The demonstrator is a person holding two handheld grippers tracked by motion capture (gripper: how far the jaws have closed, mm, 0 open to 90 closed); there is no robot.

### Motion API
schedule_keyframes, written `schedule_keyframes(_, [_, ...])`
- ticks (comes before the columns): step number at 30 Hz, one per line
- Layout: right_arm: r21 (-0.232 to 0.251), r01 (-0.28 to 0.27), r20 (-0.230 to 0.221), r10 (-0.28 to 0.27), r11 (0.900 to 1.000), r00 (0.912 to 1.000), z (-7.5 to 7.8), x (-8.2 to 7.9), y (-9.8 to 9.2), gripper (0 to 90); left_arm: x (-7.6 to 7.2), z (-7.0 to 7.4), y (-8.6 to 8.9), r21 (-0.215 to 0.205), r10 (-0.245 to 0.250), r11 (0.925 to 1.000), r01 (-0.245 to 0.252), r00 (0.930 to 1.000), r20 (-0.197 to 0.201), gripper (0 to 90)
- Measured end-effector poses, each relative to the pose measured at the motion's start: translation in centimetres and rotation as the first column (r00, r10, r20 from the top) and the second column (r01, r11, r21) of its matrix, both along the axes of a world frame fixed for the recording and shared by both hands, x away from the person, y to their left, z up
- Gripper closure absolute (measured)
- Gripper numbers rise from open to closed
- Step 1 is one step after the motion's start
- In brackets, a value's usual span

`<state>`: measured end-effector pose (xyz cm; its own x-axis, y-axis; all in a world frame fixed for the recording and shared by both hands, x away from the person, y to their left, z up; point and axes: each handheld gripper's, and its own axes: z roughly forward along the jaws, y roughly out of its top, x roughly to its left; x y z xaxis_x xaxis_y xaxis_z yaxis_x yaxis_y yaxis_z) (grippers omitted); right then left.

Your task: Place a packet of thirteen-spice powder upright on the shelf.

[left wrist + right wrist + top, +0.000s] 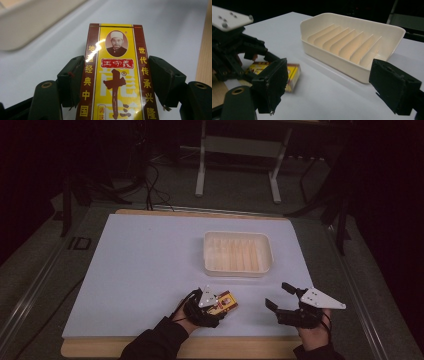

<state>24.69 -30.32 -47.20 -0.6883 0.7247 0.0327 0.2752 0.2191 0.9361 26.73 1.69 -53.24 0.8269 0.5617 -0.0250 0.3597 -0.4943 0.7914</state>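
Two grippers at the near edge of the pale table (pixel 140 265), one box held, ribbed tray (pixel 238 253) beyond.
Left gripper (pixel 113 75) closed on yellow-and-red box (pixel 115 82), pads flat against both long sides; box sits near-left of tray, flat on table as far as can be told, its near end cut off by frame in left gripper view. Right gripper (pixel 329 85) wide open, holding nothing, near-right of tray, tray seen between jaws. Small print on box unreadable.
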Motion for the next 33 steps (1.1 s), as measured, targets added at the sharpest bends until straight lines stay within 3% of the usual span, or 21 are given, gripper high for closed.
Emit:
schedule_keyframes(2, [-0.001,0.001,-0.002,-0.001,1.000,1.0000,0.0,0.0,0.0,15.5,0.0,0.5,0.3,-0.027,0.006,0.9996,-0.006,1.0000,0.003,33.4])
schedule_keyframes(6, [-0.003,0.000,-0.001,0.000,1.000,1.0000,0.0,0.0,0.0,15.5,-0.2,1.0,0.4,-0.038,0.006,0.9993,-0.006,0.9999,0.014,33.5])
schedule_keyframes(15, [0.002,0.001,0.000,-0.001,1.000,1.0000,0.2,-0.1,0.1,15.6,-1.3,3.2,1.1,-0.094,0.000,0.9955,0.008,0.9966,0.082,33.6])
schedule_keyframes(21, [0.011,-0.008,-0.005,0.008,1.000,1.0000,0.6,-0.3,0.4,16.4,-1.8,3.8,1.3,-0.120,0.005,0.9928,0.008,0.9947,0.103,33.6])
schedule_keyframes(26, [0.021,-0.014,0.001,0.014,1.000,0.9999,1.1,-0.8,0.9,19.0,-1.9,4.4,1.6,-0.161,0.020,0.9869,-0.001,0.9928,0.118,33.6])
schedule_keyframes(29, [0.031,-0.014,0.006,0.013,0.999,0.9999,1.5,-1.0,1.3,19.0,-1.9,4.7,1.7,-0.166,0.038,0.9861,-0.017,0.9915,0.125,33.5])
schedule_keyframes(31, [0.039,-0.015,0.007,0.015,0.999,0.9999,1.7,-1.2,1.6,19.0,-1.8,4.7,2.0,-0.205,0.036,0.9787,-0.011,0.9923,0.118,33.5])
schedule_keyframes(33, [0.047,-0.020,0.013,0.019,0.999,0.9997,1.9,-1.5,1.8,19.0,-1.7,4.7,2.1,-0.215,0.029,0.9766,-0.003,0.9927,0.117,33.5])
